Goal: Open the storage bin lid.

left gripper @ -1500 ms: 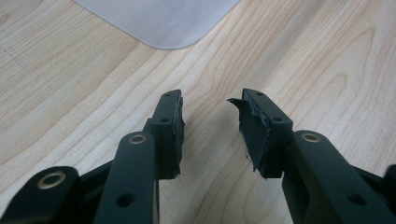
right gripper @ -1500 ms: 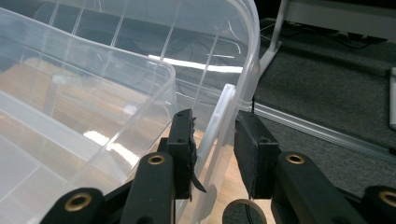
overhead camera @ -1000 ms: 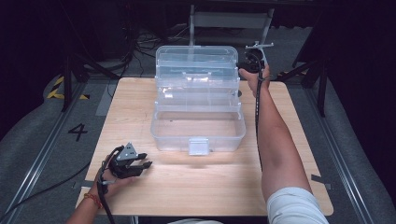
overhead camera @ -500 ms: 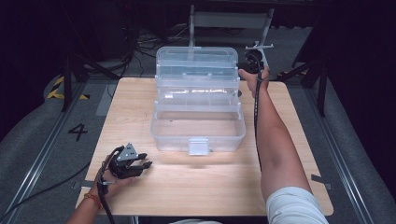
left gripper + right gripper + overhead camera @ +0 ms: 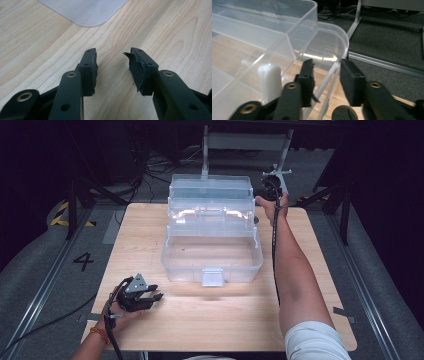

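A clear plastic tiered toolbox [image 5: 212, 250] stands open in the middle of the wooden table [image 5: 310, 270], its trays stepped back and a white latch [image 5: 212, 277] at the front. My right gripper [image 5: 262, 192] reaches the box's far right corner. In the right gripper view its jaws [image 5: 325, 66] straddle the clear rim [image 5: 332, 75] with gaps on both sides, so it is open. My left gripper [image 5: 156, 298] rests low on the table at the front left, open and holding nothing [image 5: 112, 57]. A frosted corner of the box [image 5: 87, 10] lies ahead of it.
Behind the table stands a metal frame [image 5: 247, 142] with cables on the dark floor. A floor rail [image 5: 45, 280] and a painted "4" [image 5: 82, 261] lie to the left. Bare wood stretches along the front and right of the box. A white plastic tab [image 5: 269, 80] sits inside the rim.
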The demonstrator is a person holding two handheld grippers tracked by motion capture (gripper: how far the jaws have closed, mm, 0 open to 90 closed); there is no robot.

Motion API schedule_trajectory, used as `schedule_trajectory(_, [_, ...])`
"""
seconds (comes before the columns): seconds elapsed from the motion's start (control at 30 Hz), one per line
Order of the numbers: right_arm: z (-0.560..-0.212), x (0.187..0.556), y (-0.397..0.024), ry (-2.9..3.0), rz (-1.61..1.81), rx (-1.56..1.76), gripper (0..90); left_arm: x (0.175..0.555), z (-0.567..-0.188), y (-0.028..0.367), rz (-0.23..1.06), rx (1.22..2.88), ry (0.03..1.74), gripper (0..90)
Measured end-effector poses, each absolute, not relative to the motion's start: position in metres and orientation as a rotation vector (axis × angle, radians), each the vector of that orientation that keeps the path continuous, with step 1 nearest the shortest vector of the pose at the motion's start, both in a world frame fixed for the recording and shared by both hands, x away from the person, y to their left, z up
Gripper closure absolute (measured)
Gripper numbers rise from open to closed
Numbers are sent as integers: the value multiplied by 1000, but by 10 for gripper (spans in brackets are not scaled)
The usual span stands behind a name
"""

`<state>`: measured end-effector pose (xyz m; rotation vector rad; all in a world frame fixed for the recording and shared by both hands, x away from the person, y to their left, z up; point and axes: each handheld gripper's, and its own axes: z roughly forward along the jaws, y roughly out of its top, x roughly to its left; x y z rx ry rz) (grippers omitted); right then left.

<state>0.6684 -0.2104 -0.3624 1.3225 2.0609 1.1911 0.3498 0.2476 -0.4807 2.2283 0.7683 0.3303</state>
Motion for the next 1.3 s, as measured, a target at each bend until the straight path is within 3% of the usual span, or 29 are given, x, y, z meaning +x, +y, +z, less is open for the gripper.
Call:
schedule_trajectory(0.5, [-350,651,-213,2056,1111,1243,599,350,-480,248,336,2234,768,575])
schedule_trajectory(0.53, [-346,643,-218,2065,1093,1219,554,351,-480,249,327,2240,770,575])
schedule_trajectory(0.83, [-330,603,-240,2061,1105,1149,505,352,-480,249,314,2236,762,559])
schedule_trajectory(1.13, [-327,560,-250,2108,1091,1050,449,354,-481,250,316,2236,778,505])
schedule_trajectory(1.3, [-330,538,-256,2114,1115,1014,411,355,-481,249,323,2229,825,423])
